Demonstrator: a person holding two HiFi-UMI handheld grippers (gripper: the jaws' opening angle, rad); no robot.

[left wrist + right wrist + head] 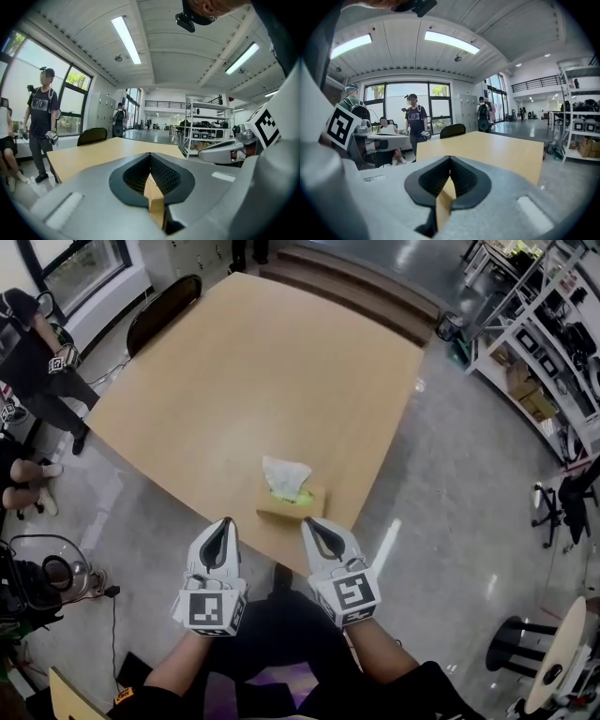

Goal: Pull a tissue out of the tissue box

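Observation:
A tan tissue box (292, 500) stands near the front edge of the wooden table (253, 371), with a white tissue (285, 475) sticking up out of its top. My left gripper (226, 520) hangs in front of the table edge, just left of the box and short of it, jaws closed with nothing held. My right gripper (307, 520) sits beside it, its tip close to the box's front right corner, also shut and empty. In the left gripper view the jaws (150, 153) meet at the tip. The right gripper view shows the same (450, 158), with only tan surface in the slit below.
A black chair (164, 310) stands at the table's far left side. People (37, 352) stand and sit at the left by the windows. White shelving (534, 324) fills the right side. A round stool (525, 643) stands on the grey floor at lower right.

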